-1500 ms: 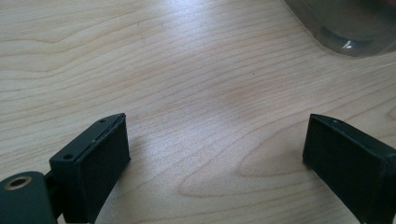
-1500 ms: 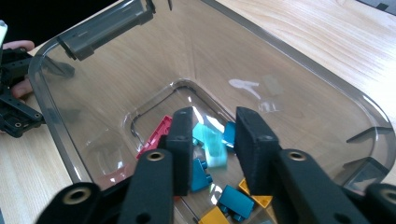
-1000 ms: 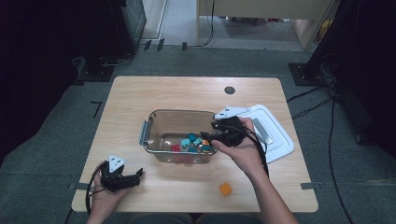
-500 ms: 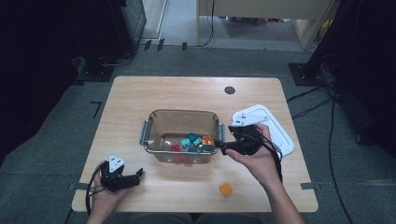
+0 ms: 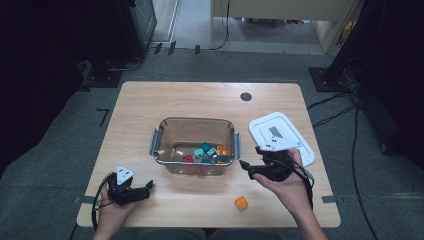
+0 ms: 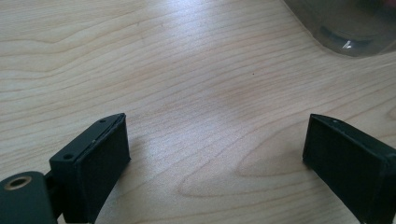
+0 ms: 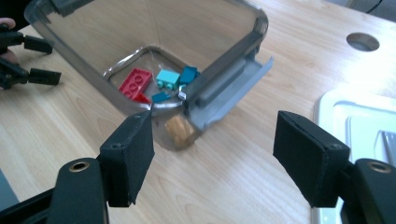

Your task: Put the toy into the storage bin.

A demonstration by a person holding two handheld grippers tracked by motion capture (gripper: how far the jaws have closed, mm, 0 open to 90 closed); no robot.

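Observation:
A clear container (image 5: 165, 131) stands mid-table with several red, teal and orange bricks (image 5: 209, 152) in it. One orange brick (image 5: 241, 203) lies loose on the wood near the front edge. My right gripper (image 5: 246, 169) hovers just right of the container, pointing left at it, open. Its jaws have just opened wider, then eased in a touch; nothing is between them. The right gripper view looks between the right gripper (image 7: 215, 126) jaws at the container (image 7: 224, 70), a red brick (image 7: 135, 83) and teal bricks (image 7: 167, 78). My left gripper (image 5: 148, 188) rests open at the front left.
A white lid (image 5: 282, 136) lies flat to the right of the container, behind my right hand. A dark round hole (image 5: 245, 96) sits in the tabletop at the back. In the left gripper view, bare wood lies between the left gripper (image 6: 217, 126) jaws, with a container corner (image 6: 345, 23) beyond.
My right gripper has drawn out from over the container's right end, moving right and toward the front edge. An orange brick now shows in that end. The left gripper has stayed put.

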